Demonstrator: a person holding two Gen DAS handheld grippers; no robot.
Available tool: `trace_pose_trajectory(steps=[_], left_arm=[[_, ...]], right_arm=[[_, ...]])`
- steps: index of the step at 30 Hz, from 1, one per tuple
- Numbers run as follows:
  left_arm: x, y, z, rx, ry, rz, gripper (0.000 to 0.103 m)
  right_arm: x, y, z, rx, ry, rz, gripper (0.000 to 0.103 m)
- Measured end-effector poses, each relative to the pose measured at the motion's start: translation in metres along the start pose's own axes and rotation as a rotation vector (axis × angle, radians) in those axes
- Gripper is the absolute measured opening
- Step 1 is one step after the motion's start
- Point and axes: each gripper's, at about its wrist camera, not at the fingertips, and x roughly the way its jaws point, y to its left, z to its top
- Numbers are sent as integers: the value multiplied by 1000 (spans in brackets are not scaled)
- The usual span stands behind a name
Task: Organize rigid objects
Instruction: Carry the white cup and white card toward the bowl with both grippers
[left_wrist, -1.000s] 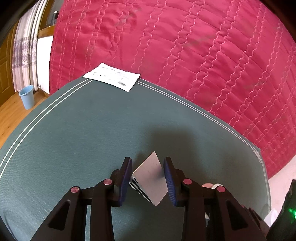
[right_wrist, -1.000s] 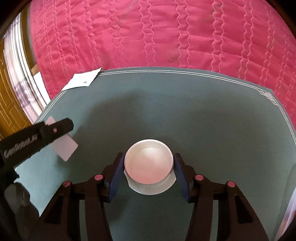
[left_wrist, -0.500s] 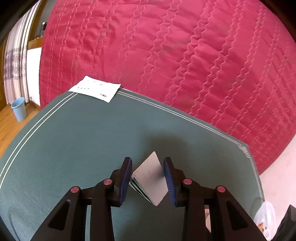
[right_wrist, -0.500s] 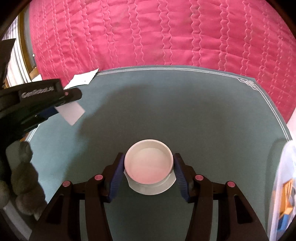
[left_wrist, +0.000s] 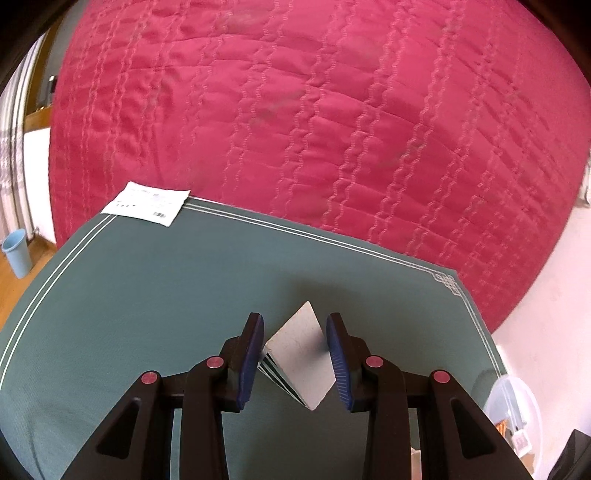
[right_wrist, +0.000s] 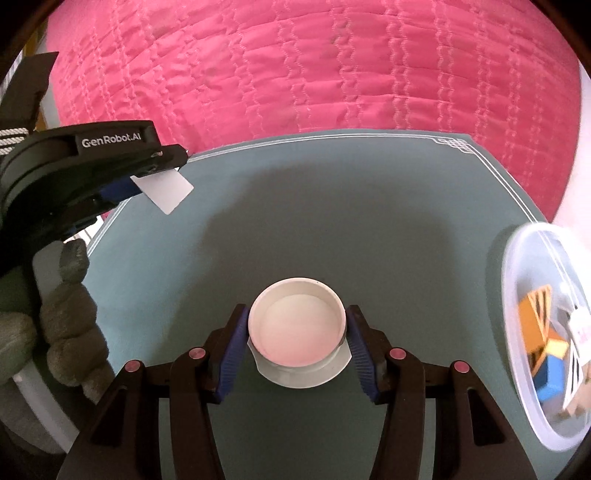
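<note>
My left gripper (left_wrist: 295, 354) is shut on a small white box with striped sides (left_wrist: 301, 360), held corner-up above the green mat (left_wrist: 147, 295). The same box (right_wrist: 164, 188) and left gripper show at the upper left of the right wrist view. My right gripper (right_wrist: 297, 339) is shut on a round white container (right_wrist: 297, 325), its open top facing the camera, above the mat (right_wrist: 332, 221). A clear plastic bin (right_wrist: 517, 280) with several coloured blocks sits at the right edge, right of the right gripper.
A white paper sheet (left_wrist: 147, 201) lies at the mat's far left corner. A red quilted bedspread (left_wrist: 314, 129) lies beyond the mat. A blue bucket (left_wrist: 16, 253) stands on the floor at left. The clear bin's rim (left_wrist: 513, 402) shows at lower right.
Both grippers have swung to the right over the mat with their loads. The clear bin has come into view on the right. Both grips are unchanged.
</note>
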Motion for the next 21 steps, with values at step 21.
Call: trace_pose_trajectory(steps=[21], left_arm=[[-27,-47,-12,141,-50,-93,37]], right_arm=[[-61,-43,-31,122,-76,-49,54]])
